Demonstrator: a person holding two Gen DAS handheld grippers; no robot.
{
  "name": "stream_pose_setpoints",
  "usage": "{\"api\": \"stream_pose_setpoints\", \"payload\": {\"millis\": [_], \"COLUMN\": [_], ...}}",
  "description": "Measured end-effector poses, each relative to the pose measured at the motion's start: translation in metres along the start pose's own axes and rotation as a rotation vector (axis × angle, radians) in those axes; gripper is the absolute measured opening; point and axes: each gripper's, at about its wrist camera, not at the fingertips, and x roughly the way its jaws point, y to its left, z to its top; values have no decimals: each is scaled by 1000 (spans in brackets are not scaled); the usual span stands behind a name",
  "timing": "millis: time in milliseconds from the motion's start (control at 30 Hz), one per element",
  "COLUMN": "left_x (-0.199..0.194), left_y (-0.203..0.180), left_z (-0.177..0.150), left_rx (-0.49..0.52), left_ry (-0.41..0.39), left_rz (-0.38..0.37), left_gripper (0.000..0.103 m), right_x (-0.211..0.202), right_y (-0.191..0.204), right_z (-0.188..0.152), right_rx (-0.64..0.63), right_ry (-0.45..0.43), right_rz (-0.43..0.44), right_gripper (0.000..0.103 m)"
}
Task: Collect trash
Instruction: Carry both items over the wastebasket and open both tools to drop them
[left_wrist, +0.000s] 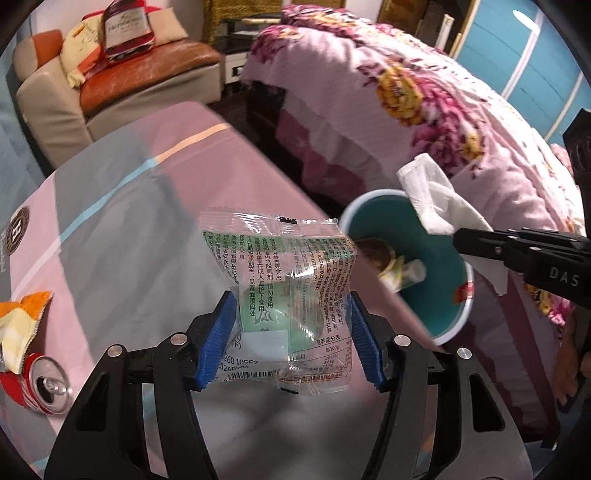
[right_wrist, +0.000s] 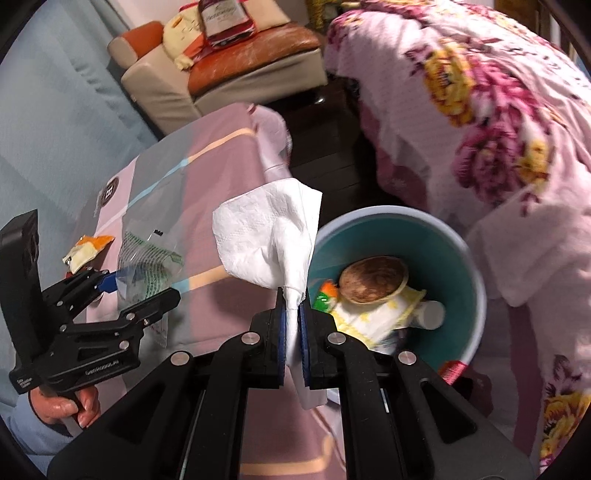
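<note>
My left gripper (left_wrist: 291, 299) is shut on a clear snack wrapper (left_wrist: 280, 266) with green print, its blue pads pressing both sides, held above the tablecloth. From the right wrist view the left gripper (right_wrist: 140, 288) and the wrapper (right_wrist: 147, 266) hang left of the bin. My right gripper (right_wrist: 293, 299) is shut on a crumpled white tissue (right_wrist: 266, 236), just left of the bin's rim. The tissue (left_wrist: 439, 199) hangs over the rim in the left wrist view. The teal bin (right_wrist: 454, 273) (left_wrist: 436, 306) holds a brown disc, paper and a white bottle.
A red can (left_wrist: 40, 384) lies on the pink and grey tablecloth (left_wrist: 110, 229), under an orange-yellow wrapper (left_wrist: 22, 321) (right_wrist: 86, 249). A floral blanket (left_wrist: 424, 92) covers the bed right of the bin. An armchair (left_wrist: 129, 81) stands behind. A hand (right_wrist: 66, 406) grips the left tool.
</note>
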Motion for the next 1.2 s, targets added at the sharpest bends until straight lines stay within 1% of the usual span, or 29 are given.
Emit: {"api": "stream_pose_setpoints", "payload": {"millis": [200,467,567,700,833,1200], "left_x": [6,19,27,36,43,58], "left_y": [-50,-104,-119,-130,-135,-134], "left_z": [9,15,17,19,22,24], "left_rx": [50,108,126,148,151,133], "left_ry": [4,18,31,47,55,73], "left_rz": [-36,-60,-67,-67,-68,-84], "left_gripper": [62,62,62,62,63,65], "right_x": [-27,-54,-60,-63,-61,-50], "right_y": [-38,-84,-98,-115,-122,-119], "right_z": [-12,-26,-29,-31,-30,-24], "right_rx": [47,107,125,154,163,164], "right_ry": [-43,-82,-87,-92,-91,-70], "right_rz": [-28,-61,-69,-67,-66,-65], "right_gripper": [6,6,6,7,7,8]}}
